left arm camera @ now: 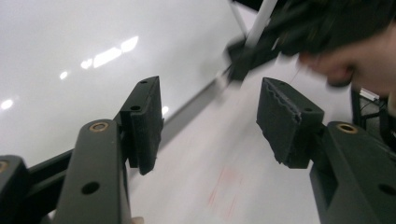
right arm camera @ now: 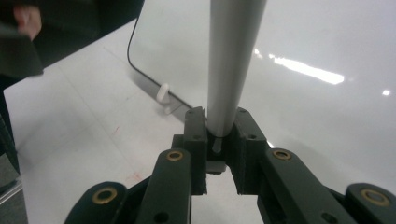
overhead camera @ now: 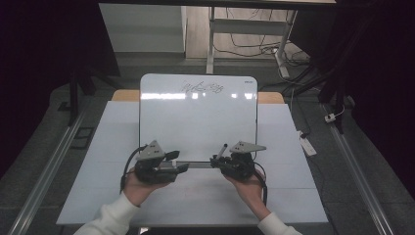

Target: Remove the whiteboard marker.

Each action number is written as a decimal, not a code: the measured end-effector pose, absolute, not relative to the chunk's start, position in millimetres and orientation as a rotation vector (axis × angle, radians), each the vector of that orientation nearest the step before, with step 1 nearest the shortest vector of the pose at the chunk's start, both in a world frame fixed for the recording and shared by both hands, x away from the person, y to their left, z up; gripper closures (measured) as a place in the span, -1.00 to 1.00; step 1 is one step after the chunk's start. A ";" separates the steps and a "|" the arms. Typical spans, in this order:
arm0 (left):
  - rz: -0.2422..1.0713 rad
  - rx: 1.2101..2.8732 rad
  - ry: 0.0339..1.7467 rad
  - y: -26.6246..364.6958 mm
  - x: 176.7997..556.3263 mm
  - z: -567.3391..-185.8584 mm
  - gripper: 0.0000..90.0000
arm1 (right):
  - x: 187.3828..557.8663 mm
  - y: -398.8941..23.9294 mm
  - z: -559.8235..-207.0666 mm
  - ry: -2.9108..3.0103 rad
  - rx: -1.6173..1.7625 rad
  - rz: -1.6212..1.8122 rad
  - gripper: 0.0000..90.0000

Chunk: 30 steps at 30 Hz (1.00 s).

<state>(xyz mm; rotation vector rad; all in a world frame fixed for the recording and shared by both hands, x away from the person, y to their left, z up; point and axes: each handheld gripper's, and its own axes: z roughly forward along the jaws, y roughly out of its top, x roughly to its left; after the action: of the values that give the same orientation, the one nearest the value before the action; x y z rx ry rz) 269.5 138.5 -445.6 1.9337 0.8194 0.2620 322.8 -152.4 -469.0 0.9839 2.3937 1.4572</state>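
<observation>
A whiteboard (overhead camera: 198, 117) lies on the white table (overhead camera: 293, 196), with dark scribble (overhead camera: 203, 88) near its far edge. My right gripper (overhead camera: 215, 160) is at the board's near edge, shut on a grey marker (overhead camera: 222, 151) that slants up and away. In the right gripper view the marker barrel (right arm camera: 233, 60) rises from between the closed pads of the right gripper (right arm camera: 220, 123), over the glossy whiteboard (right arm camera: 303, 46). My left gripper (overhead camera: 183, 166) points right toward it, open. In its own view the left gripper (left arm camera: 210, 100) has nothing between its pads, with the whiteboard (left arm camera: 70, 46) to the left.
A small white piece (right arm camera: 163, 93) sits at the board's near edge. Beyond the table stand desk legs (overhead camera: 211, 44) and loose cables (overhead camera: 254, 49) on the floor. A power strip (overhead camera: 308, 145) lies off the table's right side. The other hand (left arm camera: 345, 60) appears blurred.
</observation>
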 end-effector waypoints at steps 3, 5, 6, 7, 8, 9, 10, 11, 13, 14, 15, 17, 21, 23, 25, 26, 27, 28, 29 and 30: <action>0.262 1.957 0.883 171.2 257.8 -459.8 -0.12 | 324.4 -157.8 -464.7 2.360 0.969 1.484 0.73; 0.259 1.956 0.904 179.0 255.6 -463.6 -0.14 | 324.8 -159.9 -463.2 2.350 0.967 1.494 0.73; 0.257 1.955 0.924 186.4 253.8 -467.1 -0.16 | 326.5 -164.2 -460.6 2.326 0.959 1.514 0.73; 0.255 1.953 0.943 192.9 252.3 -470.5 -0.18 | 327.1 -166.3 -459.2 2.314 0.959 1.524 0.73; 0.259 1.953 0.962 198.6 251.1 -473.3 -0.19 | 327.8 -168.4 -457.9 2.303 0.958 1.532 0.73; 0.263 1.951 0.978 203.3 250.1 -476.1 -0.21 | 328.5 -170.4 -456.8 2.294 0.958 1.540 0.73; 0.266 1.950 0.990 207.3 248.9 -478.7 -0.22 | 329.0 -172.4 -455.7 2.285 0.956 1.545 0.73; 0.271 1.950 0.998 210.6 247.6 -481.3 -0.22 | 329.0 -172.4 -455.7 2.285 0.956 1.545 0.73; 0.288 1.953 1.008 215.7 245.0 -486.5 -0.26 | 329.2 -177.2 -452.7 2.258 0.937 1.564 0.72; 0.298 1.957 1.015 217.7 244.1 -489.0 -0.26 | 329.2 -178.4 -451.9 2.246 0.927 1.574 0.72; 0.308 1.979 1.022 220.4 243.5 -492.9 -0.28 | 329.2 -179.7 -450.8 2.238 0.916 1.576 0.72; 0.318 1.987 1.023 221.8 243.3 -494.3 -0.29 | 329.4 -181.3 -449.0 2.223 0.900 1.577 0.72; 0.312 1.989 1.029 227.8 244.2 -500.1 -0.31 | 328.9 -183.0 -447.6 2.198 0.879 1.582 0.72; 0.301 1.986 1.035 230.5 244.7 -503.2 -0.32 | 328.7 -183.5 -447.3 2.186 0.865 1.583 0.72; 0.300 1.982 1.041 232.6 244.7 -505.1 -0.33 | 328.1 -183.8 -446.4 2.165 0.840 1.580 0.72; 0.295 1.979 1.042 233.3 244.8 -505.7 -0.33 | 328.1 -183.8 -446.4 2.165 0.840 1.580 0.72; 0.293 1.978 1.041 233.8 244.8 -506.2 -0.34 | 328.5 -183.9 -445.1 2.149 0.830 1.587 0.72; 0.294 1.979 1.041 234.1 244.9 -506.6 -0.34 | 329.3 -183.9 -443.9 2.144 0.824 1.590 0.72; 0.293 1.978 1.042 234.2 244.9 -507.3 -0.34 | 330.5 -183.7 -442.3 2.135 0.821 1.587 0.72; 0.289 1.980 1.042 234.0 245.1 -508.1 -0.34 | 332.9 -183.2 -440.4 2.126 0.816 1.590 0.72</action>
<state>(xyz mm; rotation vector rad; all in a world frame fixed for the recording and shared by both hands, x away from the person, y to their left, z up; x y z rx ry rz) 245.1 234.0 -508.1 1.9801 1.0425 0.2889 332.9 -183.2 -440.4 0.8161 2.1257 1.5901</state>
